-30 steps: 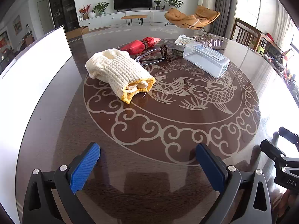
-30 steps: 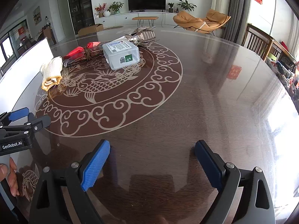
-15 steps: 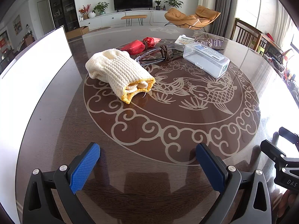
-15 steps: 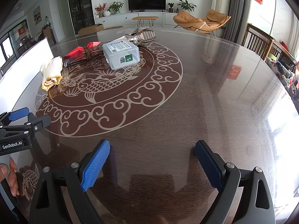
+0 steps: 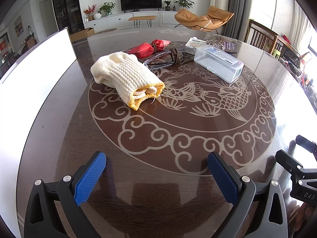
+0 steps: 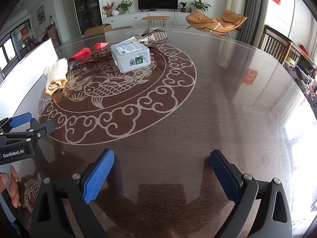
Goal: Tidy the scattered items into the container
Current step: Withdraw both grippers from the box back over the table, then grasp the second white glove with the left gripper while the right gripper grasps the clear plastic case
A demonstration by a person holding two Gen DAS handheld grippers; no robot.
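The glove [image 5: 126, 77], red packet [image 5: 146, 48], glasses [image 5: 168, 58] and plastic box [image 5: 218, 63] lie untouched mid-table, nothing tidied yet, while the left gripper [image 5: 156, 176] gapes empty and the right gripper [image 6: 161, 175], jaws opening, holds nothing.

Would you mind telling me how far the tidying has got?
Nothing looks done: the rolled glove, red packet, tied glasses and clear plastic box all lie on the table. Nothing is in hand; the left claw is open, the right claw opening, empty. Everything remains.
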